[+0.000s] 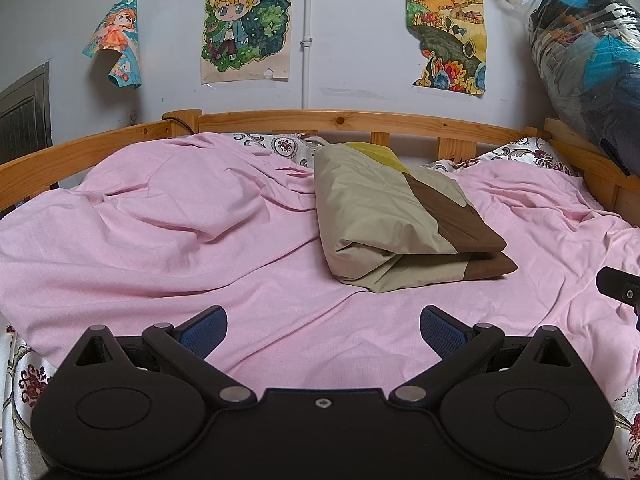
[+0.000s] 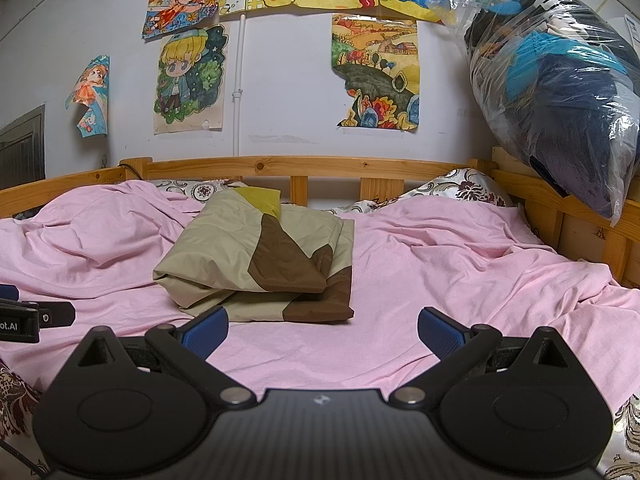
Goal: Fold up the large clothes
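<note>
A folded beige, brown and yellow cloth (image 1: 396, 216) lies as a thick bundle on the pink sheet (image 1: 180, 224), ahead and right of my left gripper (image 1: 323, 326). It also shows in the right wrist view (image 2: 264, 260), just ahead and left of my right gripper (image 2: 322, 328). Both grippers are open and empty, held low over the pink sheet (image 2: 460, 256) near the bed's front edge. The tip of the right gripper shows at the right edge of the left wrist view (image 1: 620, 284). The left gripper's side shows at the left edge of the right wrist view (image 2: 32, 316).
A wooden bed rail (image 1: 340, 120) runs along the back and right side (image 2: 560, 200). A clear plastic bag of dark clothes (image 2: 560, 92) rests on the right rail. Patterned pillows (image 2: 460, 190) lie at the back. Drawings hang on the wall (image 1: 246, 24).
</note>
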`<state>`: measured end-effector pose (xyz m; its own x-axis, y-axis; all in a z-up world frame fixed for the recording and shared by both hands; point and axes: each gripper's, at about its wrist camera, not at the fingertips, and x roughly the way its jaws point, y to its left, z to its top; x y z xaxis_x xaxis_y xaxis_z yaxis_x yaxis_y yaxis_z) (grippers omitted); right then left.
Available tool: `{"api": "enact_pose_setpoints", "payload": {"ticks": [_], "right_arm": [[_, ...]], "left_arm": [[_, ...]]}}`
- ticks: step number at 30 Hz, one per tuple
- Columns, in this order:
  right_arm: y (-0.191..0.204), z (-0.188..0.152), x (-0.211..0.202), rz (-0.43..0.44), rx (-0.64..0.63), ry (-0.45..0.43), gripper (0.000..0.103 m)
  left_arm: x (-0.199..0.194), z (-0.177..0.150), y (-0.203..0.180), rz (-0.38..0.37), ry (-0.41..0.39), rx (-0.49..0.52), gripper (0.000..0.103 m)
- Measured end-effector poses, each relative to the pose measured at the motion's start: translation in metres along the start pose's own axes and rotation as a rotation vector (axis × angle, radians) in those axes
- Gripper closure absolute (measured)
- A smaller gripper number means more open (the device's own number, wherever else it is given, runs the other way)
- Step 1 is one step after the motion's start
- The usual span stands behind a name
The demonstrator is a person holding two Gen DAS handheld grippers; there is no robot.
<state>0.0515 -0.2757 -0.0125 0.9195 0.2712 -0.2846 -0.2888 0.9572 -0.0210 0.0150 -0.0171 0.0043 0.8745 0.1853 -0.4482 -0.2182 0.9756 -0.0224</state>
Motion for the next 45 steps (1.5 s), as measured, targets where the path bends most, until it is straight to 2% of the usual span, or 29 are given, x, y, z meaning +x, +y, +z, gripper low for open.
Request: {"api": "enact_pose_setpoints", "payload": {"ticks": [16,20,31,45], "right_arm": [[0.000,0.000,0.000,0.000,-0.001,0.002,0.000],[0.000,0.000,0.000,-0.001,-0.001,0.002,0.000],[-0.003,-0.006,0.002,-0.007,-0.003,0.024,0.000],[-0.006,-0.007,0.008,-0.020,0.004,0.065,0.000]], "left_arm": [[0.000,0.001,-0.001,0.000,0.002,-0.002,0.001],[0.000,-0.001,-0.001,-0.013,0.019,-0.006,0.001],[0.006,-0.003,0.003,0.040,0.071,0.001,0.001],[0.011,-0.002,0.006,0.029,0.096,0.003,0.001]]}}
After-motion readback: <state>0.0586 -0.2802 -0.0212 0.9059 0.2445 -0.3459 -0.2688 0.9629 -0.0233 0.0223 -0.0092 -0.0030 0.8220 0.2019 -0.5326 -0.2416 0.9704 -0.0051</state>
